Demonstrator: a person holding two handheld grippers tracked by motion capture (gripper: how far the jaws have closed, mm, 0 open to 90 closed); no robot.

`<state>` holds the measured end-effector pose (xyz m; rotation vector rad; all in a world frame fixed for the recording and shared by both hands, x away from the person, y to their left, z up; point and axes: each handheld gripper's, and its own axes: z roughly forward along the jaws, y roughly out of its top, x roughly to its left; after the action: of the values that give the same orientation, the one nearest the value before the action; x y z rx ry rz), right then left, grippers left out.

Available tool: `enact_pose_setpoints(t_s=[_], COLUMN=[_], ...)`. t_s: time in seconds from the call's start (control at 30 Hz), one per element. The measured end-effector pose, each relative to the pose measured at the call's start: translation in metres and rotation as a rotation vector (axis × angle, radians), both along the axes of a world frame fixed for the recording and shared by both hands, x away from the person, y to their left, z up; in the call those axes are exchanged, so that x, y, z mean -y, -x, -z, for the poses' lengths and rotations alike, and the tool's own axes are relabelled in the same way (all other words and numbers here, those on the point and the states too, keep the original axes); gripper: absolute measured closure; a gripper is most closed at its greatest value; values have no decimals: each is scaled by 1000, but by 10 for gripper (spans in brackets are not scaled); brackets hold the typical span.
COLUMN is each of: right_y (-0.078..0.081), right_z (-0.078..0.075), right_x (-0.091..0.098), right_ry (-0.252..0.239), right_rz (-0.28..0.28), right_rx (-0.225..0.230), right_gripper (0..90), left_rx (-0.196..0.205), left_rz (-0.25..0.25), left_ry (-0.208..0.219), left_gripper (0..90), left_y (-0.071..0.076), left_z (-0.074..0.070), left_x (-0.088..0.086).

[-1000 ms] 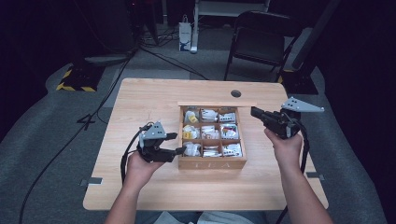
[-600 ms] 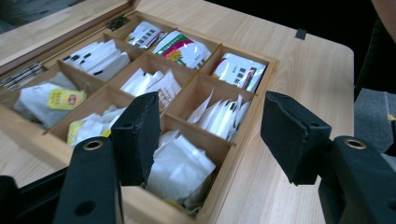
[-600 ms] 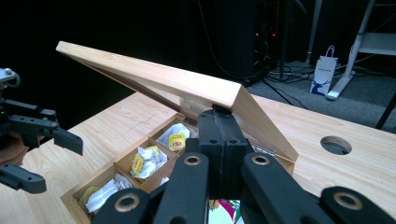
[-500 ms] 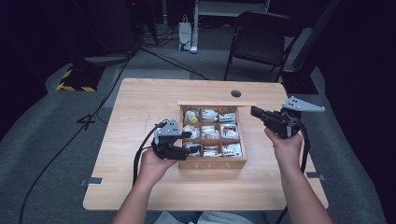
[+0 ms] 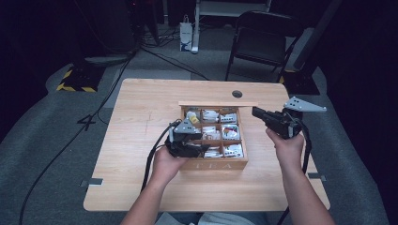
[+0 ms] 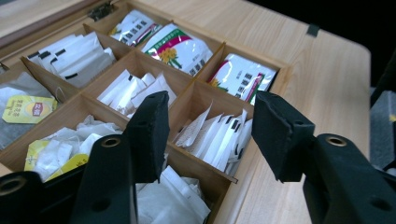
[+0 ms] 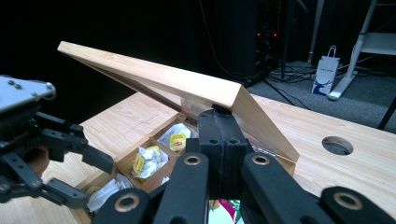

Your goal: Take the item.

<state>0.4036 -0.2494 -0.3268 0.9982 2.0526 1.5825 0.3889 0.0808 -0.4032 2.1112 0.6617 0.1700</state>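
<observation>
An open wooden tea box (image 5: 218, 165) stands mid-table, its compartments full of tea bags. Its lid (image 7: 163, 77) is tilted up at the back. My left gripper (image 5: 201, 149) hovers low over the front compartments. Its jaws have just been closing and stand half apart. In the left gripper view, white sachets (image 6: 217, 135) lie below the gap of that gripper (image 6: 210, 105), untouched. My right gripper (image 7: 219, 114) is shut, tips against the underside of the lid's edge. It sits at the box's back right corner (image 5: 256, 111).
A round hole (image 5: 237, 93) pierces the table behind the box. A folding chair (image 5: 260, 42) and a white paper bag (image 5: 186, 35) stand on the floor beyond the far edge. Bare wood lies left and in front of the box.
My left gripper has moved right, from beside the box to over its front compartments, and its jaws have narrowed. The right hand has stayed still.
</observation>
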Motion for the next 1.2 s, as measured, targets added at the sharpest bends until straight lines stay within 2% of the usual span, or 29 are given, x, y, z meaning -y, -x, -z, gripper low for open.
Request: enact_pose_setpoints(t_s=[0.03, 0.07, 0.1, 0.23, 0.3, 0.4, 0.43, 0.53, 0.6, 0.63, 0.7, 0.73, 0.83, 1.0, 1.07, 1.2], right_y=[0, 0, 0, 0, 0, 0, 0, 0, 0, 0, 0, 0, 0, 0, -1, -1], right_z=[0, 0, 0, 0, 0, 0, 0, 0, 0, 0, 0, 0, 0, 0, 0, 0], right_x=[0, 0, 0, 0, 0, 0, 0, 0, 0, 0, 0, -1, -2, -1, -1, -1], right_ry=[0, 0, 0, 0, 0, 0, -1, -1, -3, -2, -2, -1, -2, -4, -3, -5], right_rz=[0, 0, 0, 0, 0, -1, -2, -2, -4, -6, -7, -9, -9, -11, -13, -14], right_rx=[0, 0, -1, -2, -1, -1, -1, -1, -2, 0, 2, 3, 3, 2, 2, 2], right_gripper=[900, 900, 900, 900, 900, 900, 900, 900, 900, 900, 900, 900, 900, 900, 900, 900], left_rx=[-8, -8, -23, -30, -30, -37, -39, -38, -18, -8, -12, -21, -22, -30, -46, -55], left_rz=[-25, -25, -15, 1, -7, -6, 6, 13, 5, -6, -2, -2, 0, -17, -25, -13], left_ry=[-42, -42, -63, -81, -101, -108, -126, -148, -187, -215, -211, -226, -232, -261, -271, -280], left_gripper=[489, 503, 515, 541, 559, 581, 587, 617, 626, 661, 676, 705, 731, 757, 757, 758], left_y=[-1, -1, -3, -7, -10, -12, -13, -14, -13, -13, -14, -15, -16, -20, -21, -24], left_z=[3, 3, 6, 11, 13, 15, 18, 20, 20, 20, 21, 22, 24, 27, 29, 29], left_x=[6, 6, 11, 17, 22, 26, 31, 36, 40, 43, 44, 46, 48, 49, 50, 52])
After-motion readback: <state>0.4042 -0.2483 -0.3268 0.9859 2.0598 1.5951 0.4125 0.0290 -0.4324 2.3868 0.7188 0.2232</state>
